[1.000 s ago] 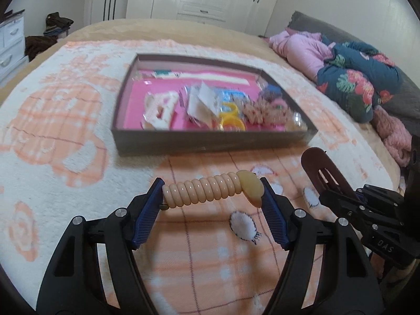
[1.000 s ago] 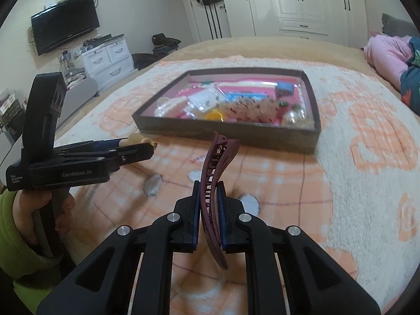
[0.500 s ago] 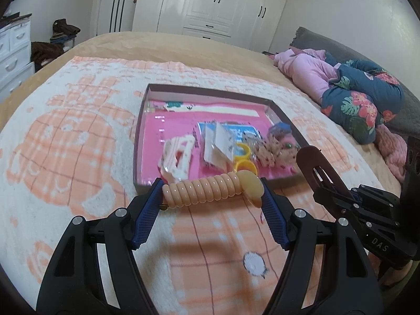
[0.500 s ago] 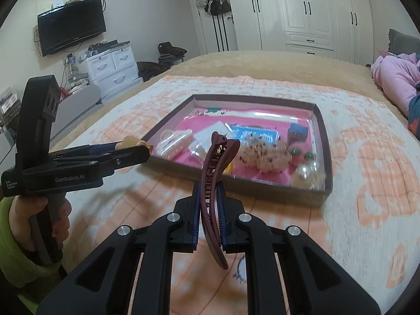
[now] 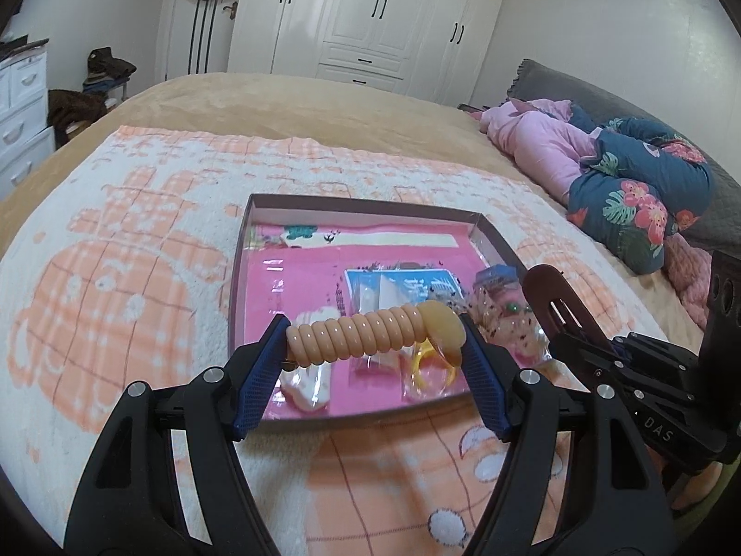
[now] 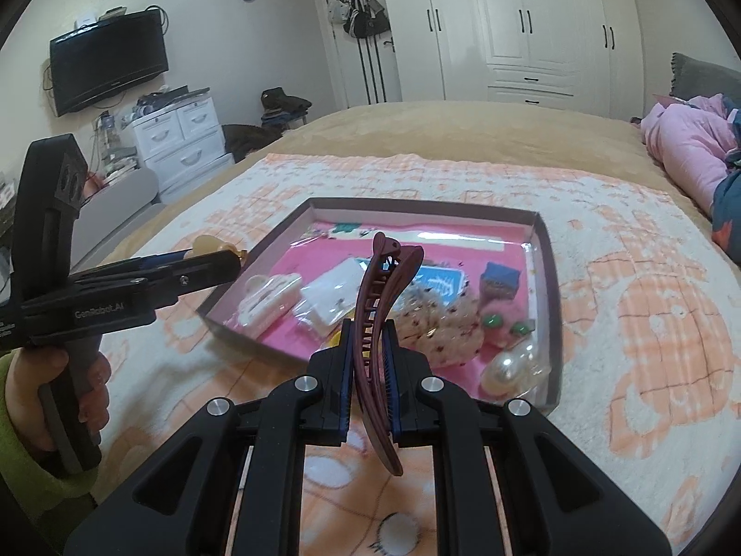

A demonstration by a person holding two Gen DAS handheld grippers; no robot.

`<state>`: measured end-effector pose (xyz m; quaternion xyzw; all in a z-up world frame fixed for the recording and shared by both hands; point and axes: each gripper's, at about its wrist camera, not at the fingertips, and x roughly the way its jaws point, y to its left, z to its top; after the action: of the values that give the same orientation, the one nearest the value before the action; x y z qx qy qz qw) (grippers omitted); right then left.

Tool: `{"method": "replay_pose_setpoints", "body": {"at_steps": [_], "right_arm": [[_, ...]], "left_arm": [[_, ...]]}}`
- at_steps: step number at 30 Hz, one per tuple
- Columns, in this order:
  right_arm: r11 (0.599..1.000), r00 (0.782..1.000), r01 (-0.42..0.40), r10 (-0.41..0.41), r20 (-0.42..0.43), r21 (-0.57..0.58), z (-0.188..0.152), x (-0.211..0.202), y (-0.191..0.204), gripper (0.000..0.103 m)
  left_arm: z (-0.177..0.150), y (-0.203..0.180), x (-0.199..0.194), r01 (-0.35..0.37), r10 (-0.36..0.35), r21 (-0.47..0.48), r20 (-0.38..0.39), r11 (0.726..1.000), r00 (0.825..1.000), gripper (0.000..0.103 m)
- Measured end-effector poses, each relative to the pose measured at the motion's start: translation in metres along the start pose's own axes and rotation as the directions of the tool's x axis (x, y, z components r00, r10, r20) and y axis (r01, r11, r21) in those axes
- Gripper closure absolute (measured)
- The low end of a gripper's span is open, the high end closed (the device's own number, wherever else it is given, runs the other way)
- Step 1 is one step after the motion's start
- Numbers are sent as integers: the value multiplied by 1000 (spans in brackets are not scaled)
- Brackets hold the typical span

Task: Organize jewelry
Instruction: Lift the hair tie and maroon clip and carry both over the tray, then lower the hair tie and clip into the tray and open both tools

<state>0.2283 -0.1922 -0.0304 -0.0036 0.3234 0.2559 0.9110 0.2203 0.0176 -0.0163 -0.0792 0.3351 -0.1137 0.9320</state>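
We hold two hair pieces above the near edge of the tray (image 6: pixel 553 278), neither yet released. The ribbed peach clip (image 5: pixel 366 333) spans crosswise between the blue pads (image 5: pixel 259 384) of the left gripper (image 5: pixel 375 347), which is clamped on its two ends; it hangs over the tray's near-left part, above a white clip (image 6: pixel 268 296). The maroon claw clip (image 6: pixel 377 324) stands nearly upright, edge-on, pinched at mid-length by the right gripper (image 6: pixel 370 361), over the near middle of the tray.

The tray lies on a patterned blanket (image 6: pixel 648 306) and already holds packets, a speckled scrunchie (image 6: pixel 440 319) and a pearl piece (image 6: pixel 507 368) crowded toward its near-right side.

We judge two risks. The end-on hold on the peach clip could let it pivot or spring out. The claw clip, let go upright, may topple onto the near wall and land outside. The grippers are near each other and could collide.
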Motion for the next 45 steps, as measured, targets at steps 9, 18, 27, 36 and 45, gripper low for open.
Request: {"method": "replay_pose_setpoints", "body": {"at_steps": [9, 18, 27, 36, 45], "right_arm": [[999, 999, 43, -43, -21, 15, 6, 18, -21, 91], [998, 995, 69, -68, -69, 6, 12, 53, -31, 91], [998, 992, 63, -64, -111, -6, 11, 79, -26, 91], [997, 990, 75, -73, -119, 8, 8, 82, -29, 88], [996, 994, 85, -85, -66, -1, 7, 57, -24, 71]], "left_arm": [[11, -4, 24, 6, -6, 11, -15, 1000, 1000, 40], [16, -5, 59, -12, 13, 27, -57, 1000, 998, 40], [16, 0, 78, -31, 33, 23, -87, 999, 996, 40], [13, 3, 86, -38, 39, 13, -104, 999, 994, 40], [11, 2, 75, -38, 39, 8, -88, 999, 995, 39]]}}
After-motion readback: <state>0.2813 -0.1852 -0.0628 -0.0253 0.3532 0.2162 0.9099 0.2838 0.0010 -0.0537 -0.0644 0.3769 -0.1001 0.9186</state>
